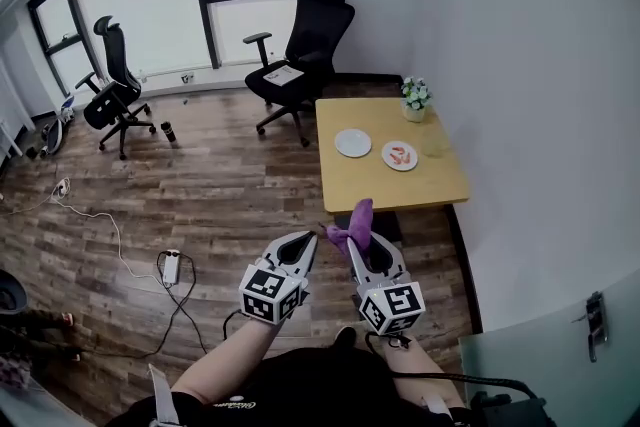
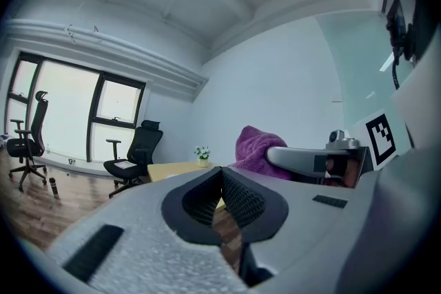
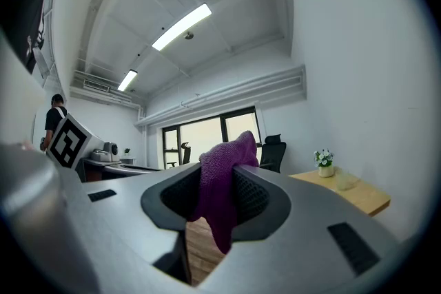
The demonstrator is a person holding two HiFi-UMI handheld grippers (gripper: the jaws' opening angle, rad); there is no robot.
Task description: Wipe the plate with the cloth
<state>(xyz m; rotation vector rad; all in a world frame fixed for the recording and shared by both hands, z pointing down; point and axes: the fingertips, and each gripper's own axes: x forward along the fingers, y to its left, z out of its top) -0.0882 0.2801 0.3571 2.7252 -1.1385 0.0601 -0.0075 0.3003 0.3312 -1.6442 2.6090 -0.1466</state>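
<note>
A purple cloth (image 1: 352, 223) (image 3: 219, 196) (image 2: 256, 147) hangs from my right gripper (image 1: 358, 243) (image 3: 218, 179), whose jaws are shut on it. Beside it, my left gripper (image 1: 305, 240) (image 2: 221, 179) is shut with nothing in it. Both are held over the wooden floor, short of the near edge of a small wooden table (image 1: 360, 185). On the table lie a white empty plate (image 1: 352, 143) and a second plate (image 1: 399, 155) with red marks or bits on it. Both plates are well ahead of the grippers.
A small flower pot (image 1: 415, 99) and a clear cup (image 1: 434, 146) stand on the table by the right wall. A black office chair (image 1: 305, 50) sits behind the table, another chair (image 1: 113, 85) at the left window. Cables and a power strip (image 1: 170, 267) lie on the floor.
</note>
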